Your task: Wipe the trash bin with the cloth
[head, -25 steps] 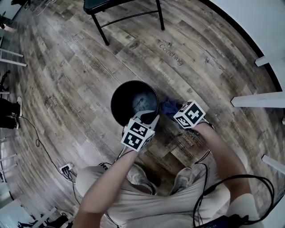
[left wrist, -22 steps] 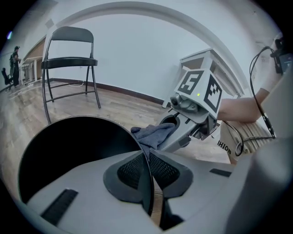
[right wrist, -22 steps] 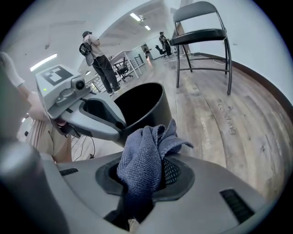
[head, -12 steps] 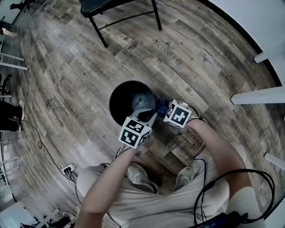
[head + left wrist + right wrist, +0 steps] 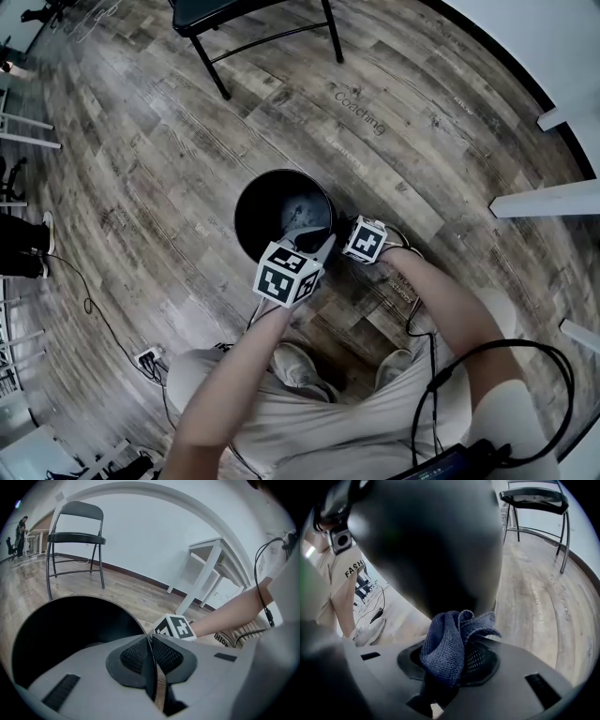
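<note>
The left tool (image 5: 151,638) grips the thin rim of the black trash bin (image 5: 70,634), one pad on each side of its wall. Just beyond the bin's rim sits a marker cube (image 5: 174,627) with a bare forearm (image 5: 234,609) behind it. A folding chair (image 5: 75,531) stands well behind the bin.

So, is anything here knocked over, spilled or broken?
Nothing stands out. The black trash bin sits on the wood floor with nothing spilled around it. The left gripper is shut on its rim, and the right gripper holds a bunched blue cloth by its outer wall.
</note>
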A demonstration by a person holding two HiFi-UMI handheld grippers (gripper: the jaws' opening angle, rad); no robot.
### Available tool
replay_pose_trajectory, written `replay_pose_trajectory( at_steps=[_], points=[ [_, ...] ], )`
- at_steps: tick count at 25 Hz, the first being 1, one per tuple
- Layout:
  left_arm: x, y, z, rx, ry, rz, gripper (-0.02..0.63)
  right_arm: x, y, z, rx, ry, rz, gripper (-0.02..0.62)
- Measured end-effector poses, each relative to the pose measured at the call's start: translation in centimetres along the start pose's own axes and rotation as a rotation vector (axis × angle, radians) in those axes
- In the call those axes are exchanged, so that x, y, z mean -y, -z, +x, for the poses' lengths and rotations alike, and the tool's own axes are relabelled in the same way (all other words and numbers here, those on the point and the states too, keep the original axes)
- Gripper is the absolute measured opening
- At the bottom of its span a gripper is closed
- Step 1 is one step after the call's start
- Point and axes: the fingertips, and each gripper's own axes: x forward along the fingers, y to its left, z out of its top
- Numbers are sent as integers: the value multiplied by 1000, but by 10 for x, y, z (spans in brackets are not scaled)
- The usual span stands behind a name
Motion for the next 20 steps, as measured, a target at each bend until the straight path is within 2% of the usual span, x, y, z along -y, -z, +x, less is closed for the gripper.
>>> replay_pose_trajectory(
  at_steps=[4,10,15,20],
  points=[
    [1,0,-1,2,4,2,32,0,21,28,-72,16,-8,109],
    [1,0,0,4,13,-4,31,3,30,52,-74,66,-10,109],
    [-1,0,-3,9,12,-17,31,9,35,40,-99,81,59,109],
    [-2,-3,0,8,-19,-25,31,14,48,2,-142,83,100,109]
  ],
)
